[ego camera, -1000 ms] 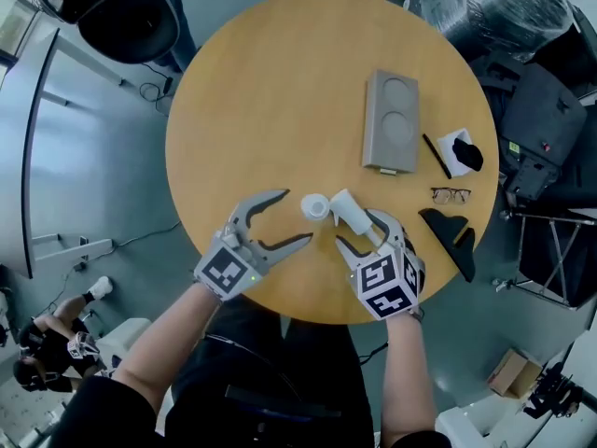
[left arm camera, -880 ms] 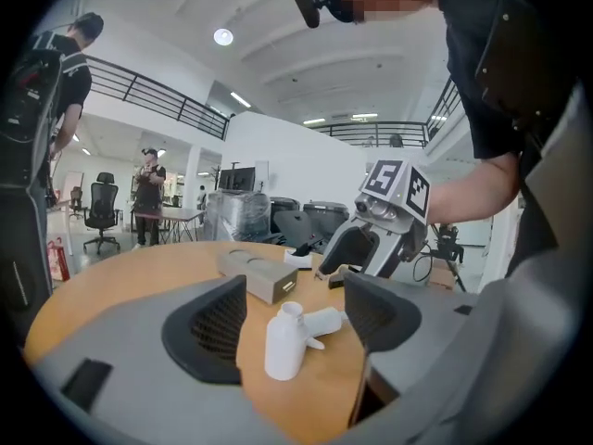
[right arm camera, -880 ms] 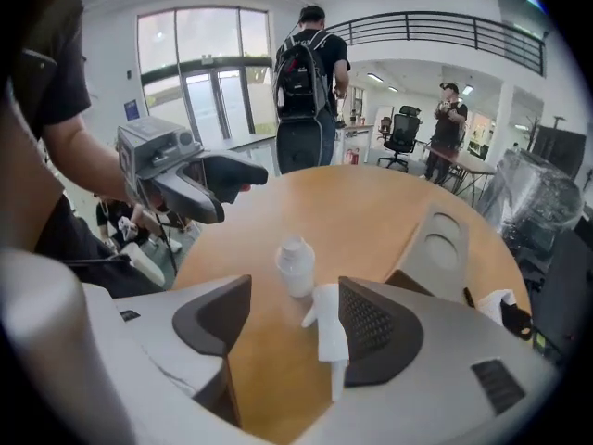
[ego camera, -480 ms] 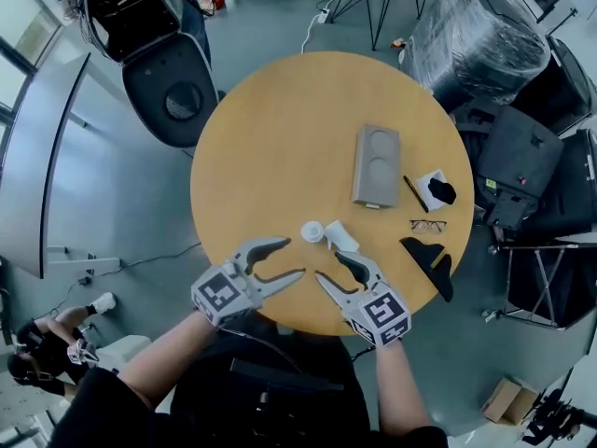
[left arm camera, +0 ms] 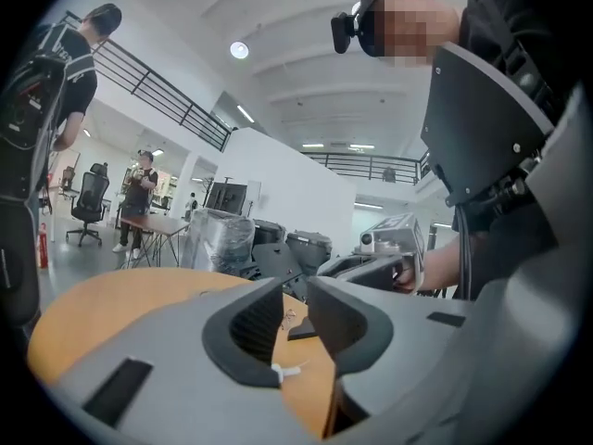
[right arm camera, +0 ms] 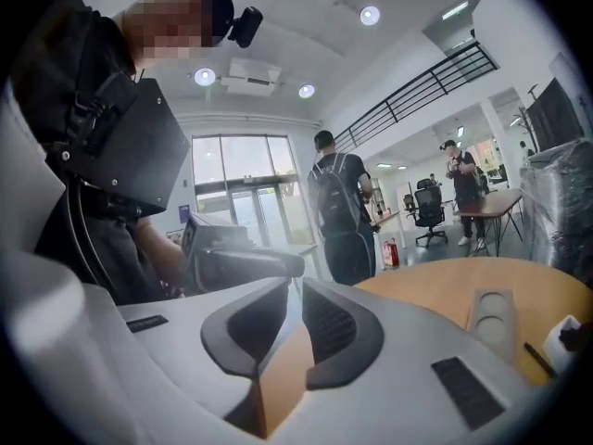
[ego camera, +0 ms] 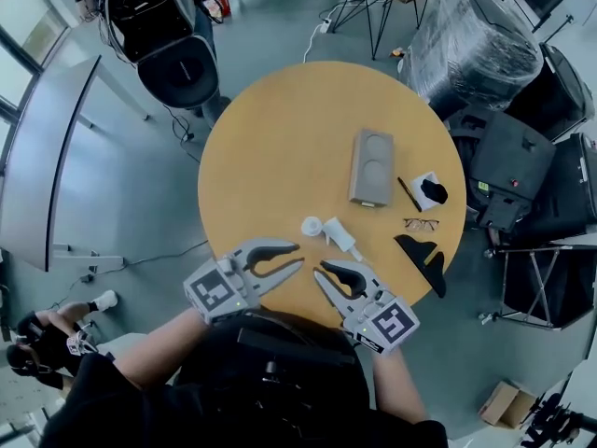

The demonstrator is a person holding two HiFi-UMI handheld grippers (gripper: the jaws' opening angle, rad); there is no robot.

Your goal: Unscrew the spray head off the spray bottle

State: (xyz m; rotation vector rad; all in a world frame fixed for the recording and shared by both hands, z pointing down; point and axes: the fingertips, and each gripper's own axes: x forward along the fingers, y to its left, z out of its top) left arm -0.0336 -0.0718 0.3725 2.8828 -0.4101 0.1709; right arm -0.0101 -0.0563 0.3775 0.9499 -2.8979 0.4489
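Note:
The white spray bottle (ego camera: 342, 236) lies on its side on the round wooden table (ego camera: 270, 147), with a small round white piece (ego camera: 312, 226) close beside it on the left. Both grippers hang over the table's near edge, apart from the bottle. My left gripper (ego camera: 300, 255) (left arm camera: 295, 290) has just been closing; its pads stand a narrow gap apart with nothing between them. The jaws of my right gripper (ego camera: 318, 272) (right arm camera: 295, 290) have likewise been closing and are almost together, empty. Each gripper view shows the other gripper, held in a hand.
A grey tray (ego camera: 372, 167) with two round recesses lies past the bottle. At the table's right edge are a pen (ego camera: 407, 194), a white and black object (ego camera: 431, 190), glasses (ego camera: 422, 223) and a black object (ego camera: 424, 255). Chairs and wrapped equipment ring the table.
Both grippers have lifted off the table and drawn back to its near edge. Their jaws went from wide to nearly closed. The right jaws, earlier at the bottle, are now away from it.

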